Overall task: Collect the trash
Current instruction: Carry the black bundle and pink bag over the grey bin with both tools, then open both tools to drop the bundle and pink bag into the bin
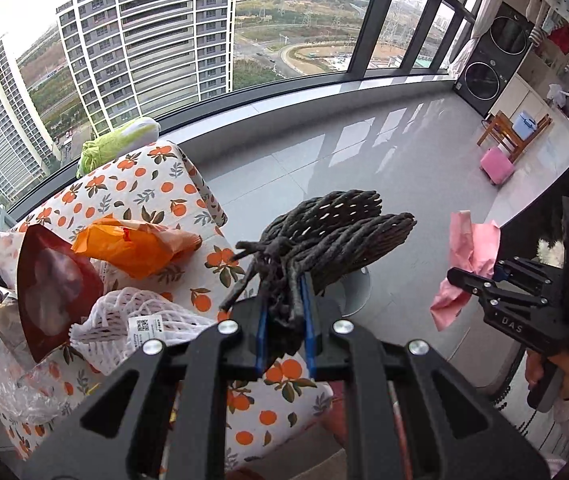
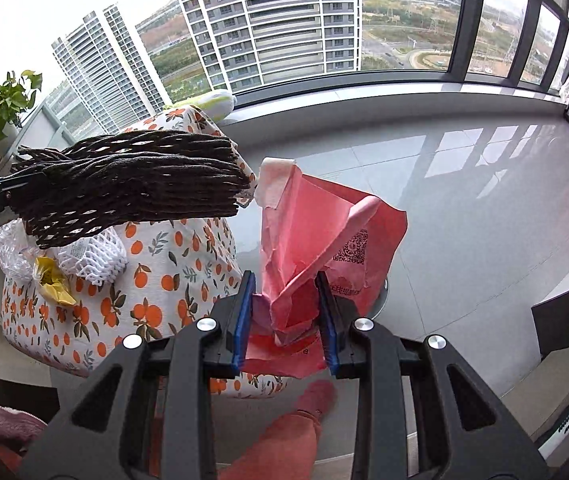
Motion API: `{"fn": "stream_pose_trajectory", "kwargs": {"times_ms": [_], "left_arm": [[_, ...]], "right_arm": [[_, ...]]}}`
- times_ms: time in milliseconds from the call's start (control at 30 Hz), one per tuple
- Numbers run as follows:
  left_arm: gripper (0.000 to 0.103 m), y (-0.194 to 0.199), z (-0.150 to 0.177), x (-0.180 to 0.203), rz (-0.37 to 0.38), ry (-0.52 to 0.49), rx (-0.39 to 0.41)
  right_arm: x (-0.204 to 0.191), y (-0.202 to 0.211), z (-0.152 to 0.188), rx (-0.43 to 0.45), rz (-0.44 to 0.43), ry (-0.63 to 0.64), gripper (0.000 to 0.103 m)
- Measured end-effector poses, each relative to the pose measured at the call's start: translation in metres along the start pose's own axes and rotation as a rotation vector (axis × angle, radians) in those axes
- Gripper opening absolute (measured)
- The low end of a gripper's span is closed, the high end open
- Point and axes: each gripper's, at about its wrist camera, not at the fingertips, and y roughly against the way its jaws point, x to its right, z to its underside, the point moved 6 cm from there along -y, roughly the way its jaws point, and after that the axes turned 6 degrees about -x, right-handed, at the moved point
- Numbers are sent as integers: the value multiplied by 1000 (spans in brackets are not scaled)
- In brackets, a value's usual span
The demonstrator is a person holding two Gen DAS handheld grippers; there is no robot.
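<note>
My left gripper [image 1: 285,322] is shut on a black foam net sleeve [image 1: 336,236] and holds it in the air above the right edge of the orange-print table [image 1: 156,184]. The sleeve also shows in the right wrist view [image 2: 132,184]. My right gripper [image 2: 286,320] is shut on a crumpled pink paper bag [image 2: 324,232] held above the floor, right of the table; it shows in the left wrist view [image 1: 462,296] with the pink bag [image 1: 468,256]. On the table lie an orange plastic bag [image 1: 136,248], a dark red pouch [image 1: 52,288] and a white foam net [image 1: 140,320].
Clear plastic wrap [image 1: 8,372] and a yellow wrapper [image 2: 52,284] also lie on the table. A green and white bundle [image 1: 116,140] sits on the window sill. A pink stool [image 1: 496,164], a wooden chair [image 1: 512,128] and stacked washing machines [image 1: 496,56] stand at the far right. Grey tiled floor [image 1: 364,152] lies between.
</note>
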Motion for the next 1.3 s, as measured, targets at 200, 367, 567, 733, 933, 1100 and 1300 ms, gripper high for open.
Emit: {"fn": "stream_pose_trajectory", "kwargs": {"times_ms": [200,367,567,733,933,1100,1300], "left_arm": [[15,-84,-13,36,-52,111,-29],[15,-139,-2,33,-96,161,-71],[15,-186,9,26,-108,177,-116],[15,-205,7,35,-98,145,-129],[15,-234,0,63,-49,131,-141],[15,-277,-4,86,-27,109,-155],[26,-338,-11,110,18,77,-199]], "right_arm": [[62,-120,-16,-58,-55,26,29],[82,-226,-6,-115,-83,18,33],[99,-311,8,-179,-76,-7,62],[114,-309,17,-178,-65,-60,67],[139,-272,26,-155,-30,-91,70],[162,-241,41,-147,12,-130,70],[186,-223,61,-176,37,-188,70]]}}
